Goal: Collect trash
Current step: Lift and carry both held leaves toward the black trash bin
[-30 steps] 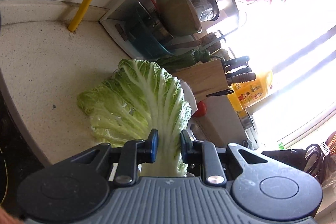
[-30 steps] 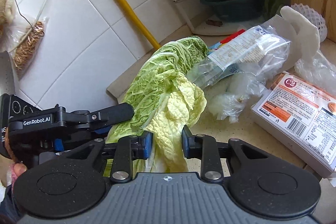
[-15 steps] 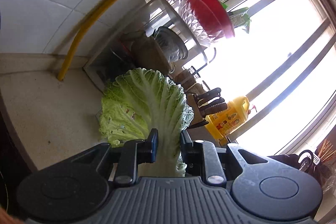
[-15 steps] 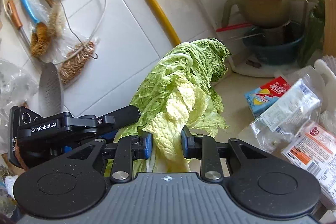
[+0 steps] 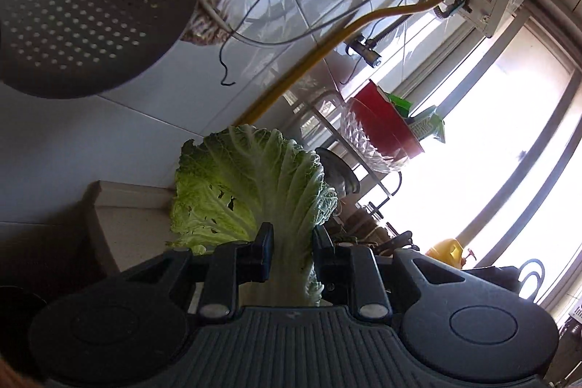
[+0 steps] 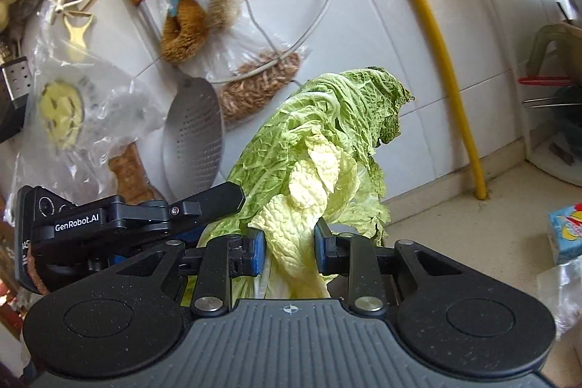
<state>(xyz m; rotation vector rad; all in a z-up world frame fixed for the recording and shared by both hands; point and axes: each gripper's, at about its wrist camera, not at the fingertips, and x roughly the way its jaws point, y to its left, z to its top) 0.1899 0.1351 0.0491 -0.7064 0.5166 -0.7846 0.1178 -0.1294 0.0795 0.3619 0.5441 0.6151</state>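
With the left gripper (image 5: 290, 251) and the right gripper (image 6: 289, 251) both clamped on the cabbage leaves (image 6: 320, 166) held clear above the counter (image 6: 473, 235) — carry them level and together, neither pulling away, lest the limp leaves tear.

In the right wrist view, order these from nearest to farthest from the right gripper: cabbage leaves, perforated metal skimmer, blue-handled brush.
1. cabbage leaves: clamped in the right gripper.
2. perforated metal skimmer: left, hanging on the wall.
3. blue-handled brush: higher up, upper left.
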